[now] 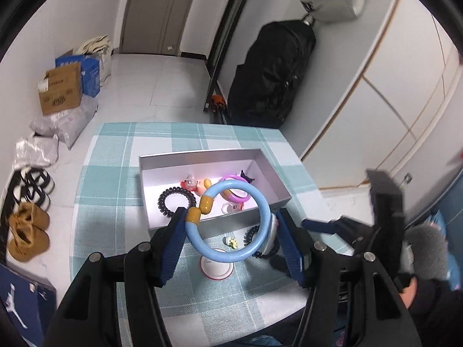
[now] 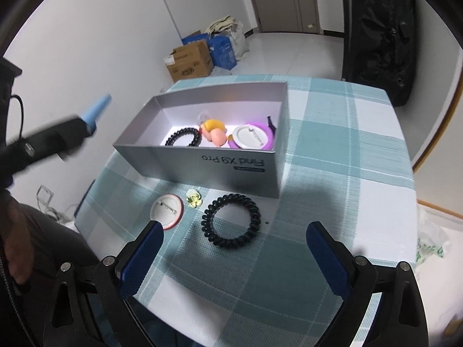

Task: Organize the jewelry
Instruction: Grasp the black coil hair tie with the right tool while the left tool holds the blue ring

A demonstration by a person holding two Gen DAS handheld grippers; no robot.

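My left gripper (image 1: pixel 231 214) is shut on a light blue bangle (image 1: pixel 225 256) with mustard beads, held upright over the table just in front of the silver box (image 1: pixel 202 156). In the right wrist view that bangle (image 2: pixel 97 110) shows blurred at the left. My right gripper (image 2: pixel 234 227) is open, its fingers wide on either side of a black spiral hair tie (image 2: pixel 231 219) lying on the cloth. Beside it lie a white pin badge (image 2: pixel 167 211) and a small yellow flower (image 2: pixel 194 198). The box (image 2: pixel 202 159) holds another black hair tie (image 2: pixel 183 137), a purple-rimmed badge (image 2: pixel 251 136) and an orange-pink piece (image 2: pixel 215 133).
A teal checked cloth (image 2: pixel 332 159) covers the small table, whose edges fall away close on all sides. Cardboard boxes (image 1: pixel 60 89), bags and shoes (image 1: pixel 27 231) sit on the floor at the left. A black bag (image 1: pixel 272 72) leans by the wall beyond.
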